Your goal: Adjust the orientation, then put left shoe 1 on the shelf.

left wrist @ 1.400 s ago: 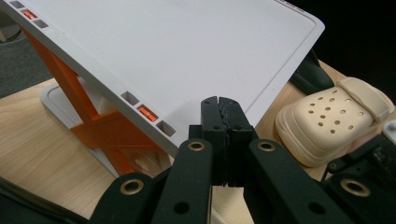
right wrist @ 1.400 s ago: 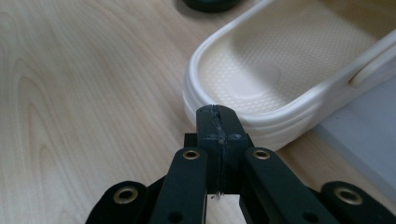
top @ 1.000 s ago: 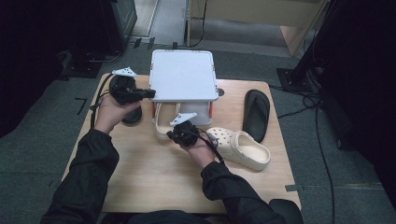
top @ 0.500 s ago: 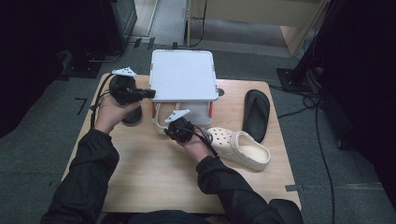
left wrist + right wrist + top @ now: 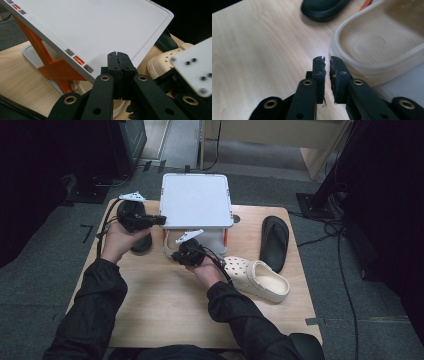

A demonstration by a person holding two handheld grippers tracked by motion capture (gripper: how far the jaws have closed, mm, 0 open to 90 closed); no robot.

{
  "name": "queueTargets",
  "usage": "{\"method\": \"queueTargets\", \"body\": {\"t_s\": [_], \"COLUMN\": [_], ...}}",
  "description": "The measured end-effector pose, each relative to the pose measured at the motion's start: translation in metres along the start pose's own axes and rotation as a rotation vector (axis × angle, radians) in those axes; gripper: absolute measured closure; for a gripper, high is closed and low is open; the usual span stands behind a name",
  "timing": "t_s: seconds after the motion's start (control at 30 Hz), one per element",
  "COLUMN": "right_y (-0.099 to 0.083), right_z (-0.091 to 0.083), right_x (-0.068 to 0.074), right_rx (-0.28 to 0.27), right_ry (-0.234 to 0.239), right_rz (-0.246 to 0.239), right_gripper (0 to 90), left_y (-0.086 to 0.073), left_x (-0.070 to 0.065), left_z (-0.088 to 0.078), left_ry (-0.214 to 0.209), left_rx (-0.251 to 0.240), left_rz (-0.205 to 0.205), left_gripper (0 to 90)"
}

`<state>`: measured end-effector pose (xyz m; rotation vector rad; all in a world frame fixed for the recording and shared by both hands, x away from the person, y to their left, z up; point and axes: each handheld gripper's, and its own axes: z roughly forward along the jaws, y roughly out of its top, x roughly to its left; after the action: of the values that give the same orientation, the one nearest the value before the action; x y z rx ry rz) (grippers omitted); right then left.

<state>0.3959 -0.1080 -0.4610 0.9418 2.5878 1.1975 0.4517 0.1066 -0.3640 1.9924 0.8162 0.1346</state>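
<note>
Open wooden tabletop (image 5: 165,305) up front; farther back, blocked by white orange-legged folding rack (image 5: 196,200) (beige slipper (image 5: 377,42) beneath).

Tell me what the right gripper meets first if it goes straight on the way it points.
Probably the black shoe, across bare table; the cream slipper lies just beside that line. The right gripper has fingers that have just been opening, nothing between them.

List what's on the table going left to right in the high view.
Left gripper → white rack → cream clog → black sandal.
</note>
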Motion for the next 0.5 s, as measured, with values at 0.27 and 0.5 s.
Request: {"method": "queueTargets", "body": {"t_s": [0.27, 0.5], "right_y": [-0.007, -0.009], "right_z": [-0.028, -0.055], "right_x": [0.001, -0.001], "right_rx": [-0.004, -0.046], "right_ry": [0.066, 0.085], "right_rz": [-0.008, -0.009], "right_gripper": [71.7, 68.7], "left_y": [0.000, 0.000], "left_x": [0.000, -0.001], "left_z": [0.000, 0.000], "left_ry": [-0.007, 0.005], "left_rx": [-0.004, -0.003], "left_rz": [-0.014, -0.005], "left_gripper": [88.3, 85.5]}}
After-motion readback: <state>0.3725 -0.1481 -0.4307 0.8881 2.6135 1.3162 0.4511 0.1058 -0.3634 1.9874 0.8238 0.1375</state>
